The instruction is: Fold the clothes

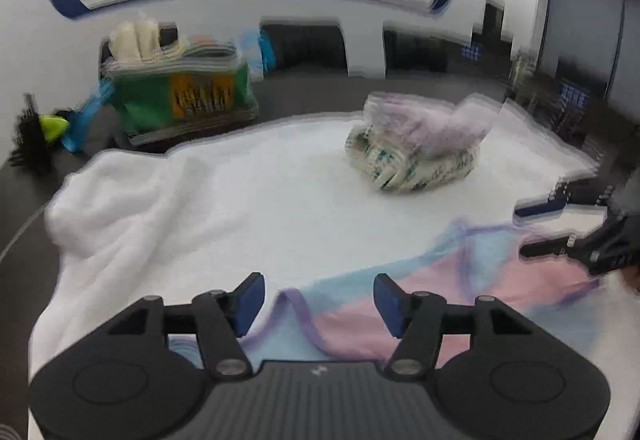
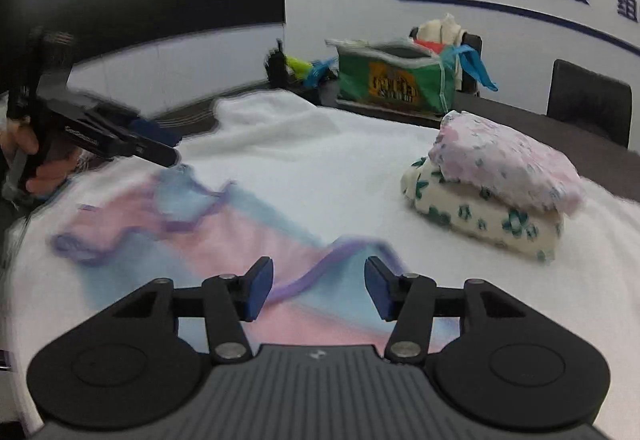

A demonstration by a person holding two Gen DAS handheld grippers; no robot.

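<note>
A pink and light-blue garment with purple trim lies spread on the white cloth; it also shows in the right wrist view. My left gripper is open and empty just above one end of it. My right gripper is open and empty above the other end, over a purple-trimmed edge. The left gripper shows in the right wrist view at the garment's far corner. The right gripper shows in the left wrist view at the far right.
A white cloth covers the dark table. Two folded floral garments are stacked on it, also in the left wrist view. A green bag stuffed with clothes stands at the back. A dark chair stands behind the table.
</note>
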